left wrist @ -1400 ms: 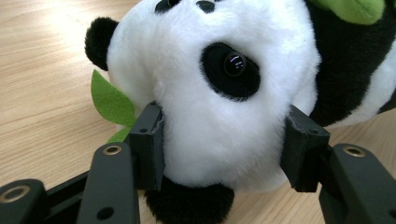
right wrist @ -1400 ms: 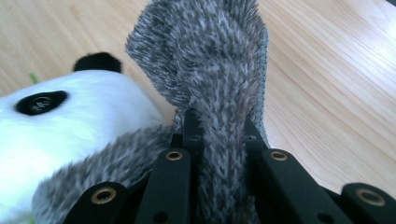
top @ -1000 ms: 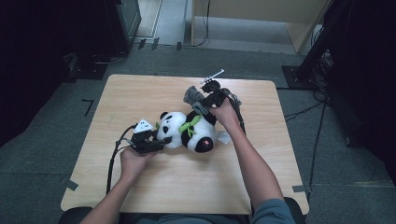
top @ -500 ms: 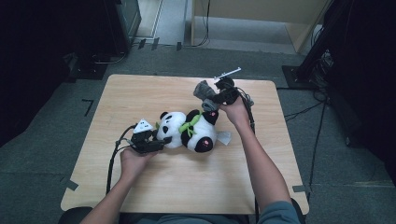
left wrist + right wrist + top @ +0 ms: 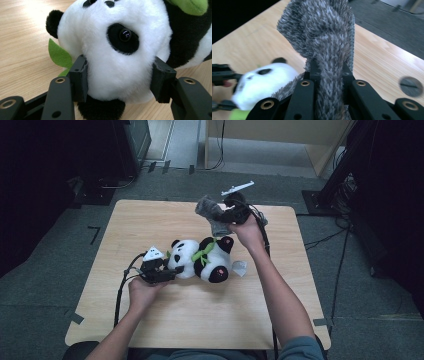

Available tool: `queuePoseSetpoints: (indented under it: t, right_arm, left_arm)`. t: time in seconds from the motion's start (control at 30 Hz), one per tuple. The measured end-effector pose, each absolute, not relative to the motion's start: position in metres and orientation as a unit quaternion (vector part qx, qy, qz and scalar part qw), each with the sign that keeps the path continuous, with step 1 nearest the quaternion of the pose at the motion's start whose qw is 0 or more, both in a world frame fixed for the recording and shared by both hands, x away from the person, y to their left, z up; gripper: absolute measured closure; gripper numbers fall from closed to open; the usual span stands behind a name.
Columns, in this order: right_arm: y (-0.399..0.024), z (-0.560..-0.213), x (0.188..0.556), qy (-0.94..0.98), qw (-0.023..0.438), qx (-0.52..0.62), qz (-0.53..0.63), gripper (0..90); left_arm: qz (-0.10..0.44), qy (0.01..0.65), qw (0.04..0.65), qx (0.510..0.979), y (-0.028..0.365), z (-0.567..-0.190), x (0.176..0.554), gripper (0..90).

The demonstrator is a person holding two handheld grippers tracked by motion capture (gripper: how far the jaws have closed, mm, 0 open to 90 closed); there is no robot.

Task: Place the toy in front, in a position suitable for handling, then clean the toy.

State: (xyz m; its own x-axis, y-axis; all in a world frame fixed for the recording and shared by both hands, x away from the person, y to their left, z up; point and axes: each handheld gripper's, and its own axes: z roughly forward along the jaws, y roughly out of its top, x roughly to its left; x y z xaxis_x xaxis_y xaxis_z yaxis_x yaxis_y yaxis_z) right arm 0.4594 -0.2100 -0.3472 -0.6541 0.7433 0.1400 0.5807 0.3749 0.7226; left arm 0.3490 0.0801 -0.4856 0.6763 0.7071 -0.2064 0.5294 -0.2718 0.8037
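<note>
My left gripper (image 5: 167,270) sits at the left of the wooden table (image 5: 125,225), low over the top, its 2 jaws clamped on the white head of the panda plush (image 5: 117,55): 1 pad presses each cheek. A green leaf (image 5: 58,53) pokes out beside the panda's black ear. The panda lies on its side in the middle of the table, head toward my left hand (image 5: 142,292), a green scarf (image 5: 202,252) at its neck. My right gripper (image 5: 222,217) is at the right, above the far half of the table, lifted clear of the panda. Its 2 jaws pinch a grey fuzzy cloth (image 5: 324,37), whose free end stands up past the tips.
</note>
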Motion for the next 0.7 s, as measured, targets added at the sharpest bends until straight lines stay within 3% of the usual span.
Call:
queuePoseSetpoints:
  t: [0.4,0.7]
  right_arm:
    - [-0.126,-0.355,0.445,0.857,0.061,0.328,0.393,80.2]
    - [-0.096,-0.374,0.443,0.869,0.034,0.314,0.381,80.2]
  left_arm:
    - [0.097,0.391,0.464,0.789,0.080,-0.485,0.350,42.3]
    - [0.097,0.392,0.467,0.787,0.080,-0.484,0.351,42.1]
